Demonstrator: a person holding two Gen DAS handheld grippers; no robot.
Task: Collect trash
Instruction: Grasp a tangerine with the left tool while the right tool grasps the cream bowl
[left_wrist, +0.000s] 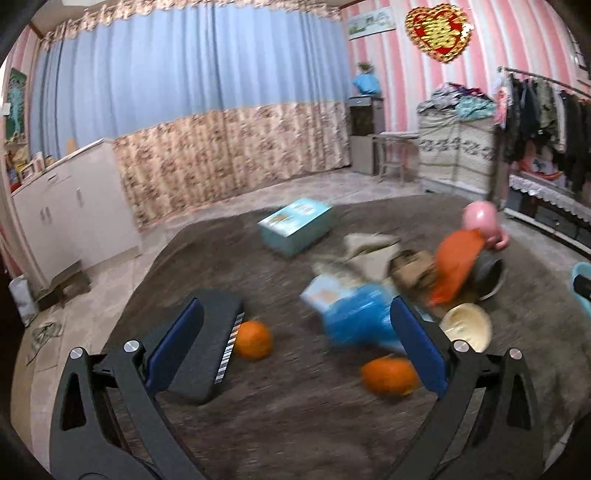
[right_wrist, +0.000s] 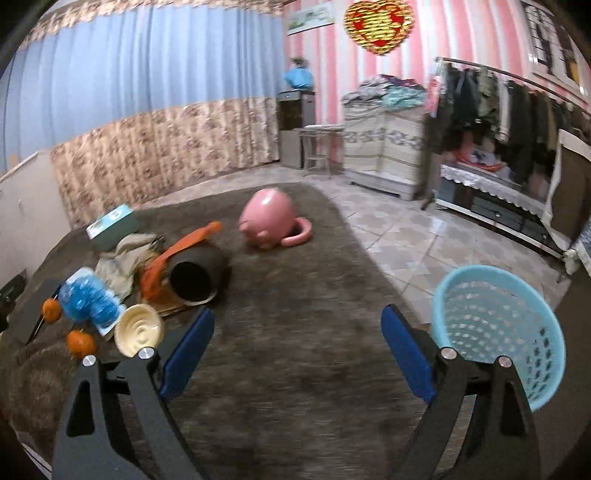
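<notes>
Your left gripper (left_wrist: 297, 338) gapes wide, empty; oranges (left_wrist: 253, 339) and blue bag (left_wrist: 360, 319) lie between its jaws. Your right gripper (right_wrist: 297, 345) gapes empty too, basket (right_wrist: 498, 332) just right.

Home bedroom, blue floral curtains (left_wrist: 192, 110), clothes rack (right_wrist: 517, 107), brown carpet (right_wrist: 295, 295), pink striped wallpaper (left_wrist: 406, 85)

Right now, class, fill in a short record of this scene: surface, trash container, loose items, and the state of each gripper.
surface: shaggy brown carpet
container: light blue perforated plastic basket, upright, at the carpet's right side
loose items: two round oranges, crumpled blue plastic bag, cream ribbed bowl, teal cardboard box, pink round piggy bank tipped over
left gripper: open, holding nothing
right gripper: open, holding nothing
</notes>
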